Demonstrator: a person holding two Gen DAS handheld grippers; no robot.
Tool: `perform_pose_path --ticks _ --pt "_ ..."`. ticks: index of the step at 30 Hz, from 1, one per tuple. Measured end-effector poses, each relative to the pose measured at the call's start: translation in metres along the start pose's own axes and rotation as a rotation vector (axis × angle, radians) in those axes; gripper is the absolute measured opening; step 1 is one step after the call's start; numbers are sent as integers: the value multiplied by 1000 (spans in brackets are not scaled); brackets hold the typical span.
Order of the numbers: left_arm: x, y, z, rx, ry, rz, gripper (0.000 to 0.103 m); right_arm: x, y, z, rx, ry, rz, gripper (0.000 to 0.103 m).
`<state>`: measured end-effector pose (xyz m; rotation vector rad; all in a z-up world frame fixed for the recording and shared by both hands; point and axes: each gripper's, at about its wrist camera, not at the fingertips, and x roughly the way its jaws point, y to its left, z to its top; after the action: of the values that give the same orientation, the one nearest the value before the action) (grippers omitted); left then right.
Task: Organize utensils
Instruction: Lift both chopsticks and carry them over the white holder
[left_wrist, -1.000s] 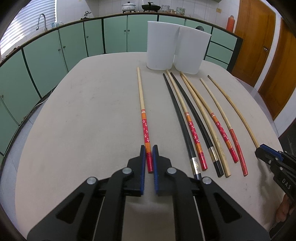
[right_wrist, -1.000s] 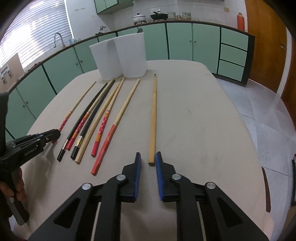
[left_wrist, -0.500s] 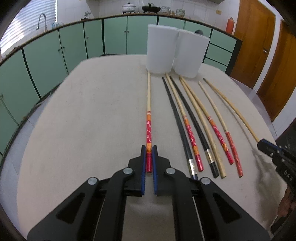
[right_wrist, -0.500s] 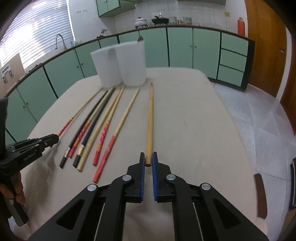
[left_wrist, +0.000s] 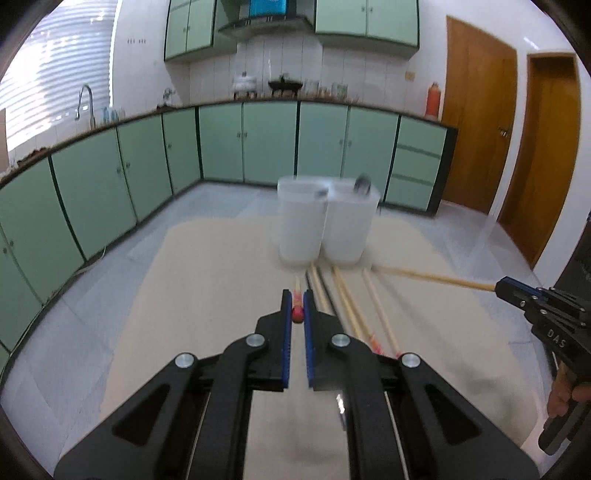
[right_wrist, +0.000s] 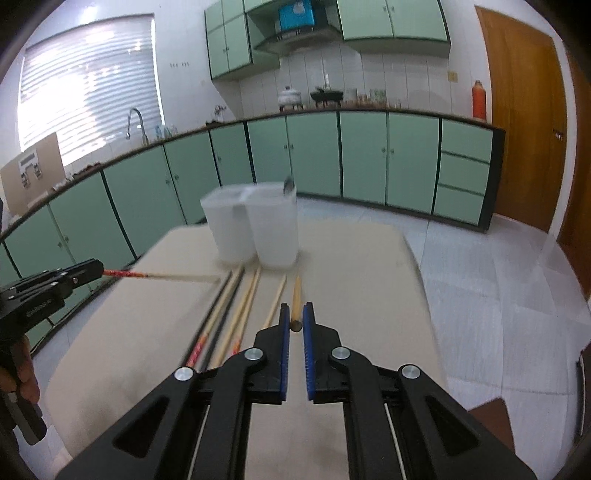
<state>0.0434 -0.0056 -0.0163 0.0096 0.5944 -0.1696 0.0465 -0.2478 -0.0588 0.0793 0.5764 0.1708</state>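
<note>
1. Red-ended chopstick (left_wrist: 297, 313): its red butt end sits clamped between the blue pads of the left gripper (left_wrist: 296, 314). The fingers are drawn in to a narrow gap with the stick pinched between them. In the right wrist view the same stick (right_wrist: 162, 275) projects sideways from that gripper (right_wrist: 96, 268) above the table, red patterned section nearest the tips, pale wood beyond.
2. Plain wooden chopstick (right_wrist: 296, 306): its brown butt end is pinched between the blue pads of the right gripper (right_wrist: 294, 325), fingers closed to a narrow gap. In the left wrist view it (left_wrist: 436, 277) extends from that gripper (left_wrist: 498, 288) toward the containers.
3. Remaining chopsticks (right_wrist: 236, 314): they lie flat on the table in a rough row, black and pale wood, some with red-orange bands, tips pointing at the containers. The picture is blurred; the count cannot be confirmed.
4. Two white containers (right_wrist: 255, 229): standing upright, touching side by side, at the far end of the table, just beyond the chopstick tips. A dark utensil (right_wrist: 288, 185) protrudes from the right-hand one.
5. Table (right_wrist: 369, 280): beige surface.
6. Green cabinets (right_wrist: 362, 158) line the wall behind.
</note>
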Motion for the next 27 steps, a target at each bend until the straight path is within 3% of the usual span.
perform_pose_path --ticks 11,27 --pt "-17 -12 69 22 -118 -81 5 -10 -6 81 8 -56 79 7" --pt "-16 -11 118 18 -195 -119 5 -3 2 155 -53 -116 182 7"
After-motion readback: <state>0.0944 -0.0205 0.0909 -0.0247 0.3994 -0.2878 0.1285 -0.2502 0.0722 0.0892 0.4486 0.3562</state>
